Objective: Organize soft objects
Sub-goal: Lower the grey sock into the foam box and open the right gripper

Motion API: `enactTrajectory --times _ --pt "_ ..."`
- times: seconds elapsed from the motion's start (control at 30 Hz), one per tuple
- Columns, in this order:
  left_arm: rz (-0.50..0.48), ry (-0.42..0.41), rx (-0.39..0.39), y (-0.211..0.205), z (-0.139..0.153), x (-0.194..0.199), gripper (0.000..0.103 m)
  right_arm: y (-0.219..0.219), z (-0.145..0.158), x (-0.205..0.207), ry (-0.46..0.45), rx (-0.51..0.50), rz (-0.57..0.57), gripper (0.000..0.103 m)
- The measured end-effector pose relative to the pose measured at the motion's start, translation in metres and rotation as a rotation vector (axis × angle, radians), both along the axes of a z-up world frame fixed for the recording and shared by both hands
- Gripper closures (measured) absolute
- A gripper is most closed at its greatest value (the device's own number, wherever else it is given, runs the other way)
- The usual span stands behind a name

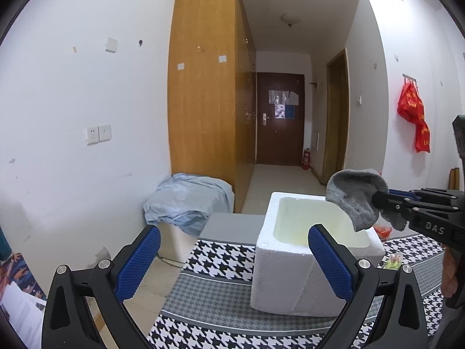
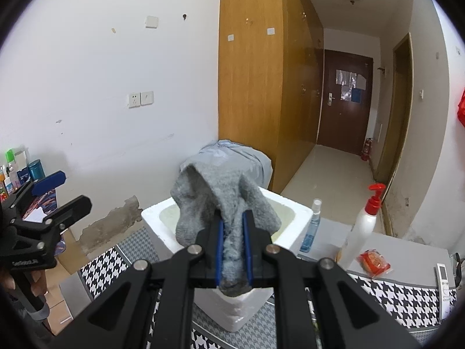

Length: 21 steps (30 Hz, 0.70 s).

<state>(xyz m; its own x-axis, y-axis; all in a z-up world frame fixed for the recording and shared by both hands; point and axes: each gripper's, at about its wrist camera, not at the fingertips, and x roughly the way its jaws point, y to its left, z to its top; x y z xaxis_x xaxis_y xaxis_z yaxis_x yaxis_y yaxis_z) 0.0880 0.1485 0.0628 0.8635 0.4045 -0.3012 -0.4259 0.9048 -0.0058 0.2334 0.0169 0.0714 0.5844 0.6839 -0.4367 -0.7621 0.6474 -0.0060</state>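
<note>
Foam box, no contents visible.

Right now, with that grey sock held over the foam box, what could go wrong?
The grey sock bunches unevenly in the right gripper, so on release a fold may drape over the foam box rim rather than drop inside. The open left gripper sits close to the light box and might nudge it.

The white foam box stands mid-frame on the houndstooth cloth; the grey knit sock hangs over it, the white pump bottle right of it.
</note>
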Motion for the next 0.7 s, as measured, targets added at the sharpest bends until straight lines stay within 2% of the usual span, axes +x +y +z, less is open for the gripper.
enactTrajectory --times 0.57,0.6,0.67,0.7 --pt "-0.007 0.002 -0.027 0.007 -0.007 -0.009 0.001 0.024 -0.010 0.019 0.047 -0.033 -0.012 0.085" --pt "-0.005 0.001 -0.030 0.007 -0.007 -0.009 0.001 0.025 -0.011 0.021 0.052 -0.037 -0.015 0.082" --pt "-0.005 -0.001 -0.042 0.009 -0.009 -0.009 0.001 0.028 -0.015 0.025 0.067 -0.050 -0.014 0.066" --pt "-0.007 0.002 -0.046 0.010 -0.010 -0.008 0.001 0.028 -0.016 0.026 0.073 -0.050 -0.013 0.049"
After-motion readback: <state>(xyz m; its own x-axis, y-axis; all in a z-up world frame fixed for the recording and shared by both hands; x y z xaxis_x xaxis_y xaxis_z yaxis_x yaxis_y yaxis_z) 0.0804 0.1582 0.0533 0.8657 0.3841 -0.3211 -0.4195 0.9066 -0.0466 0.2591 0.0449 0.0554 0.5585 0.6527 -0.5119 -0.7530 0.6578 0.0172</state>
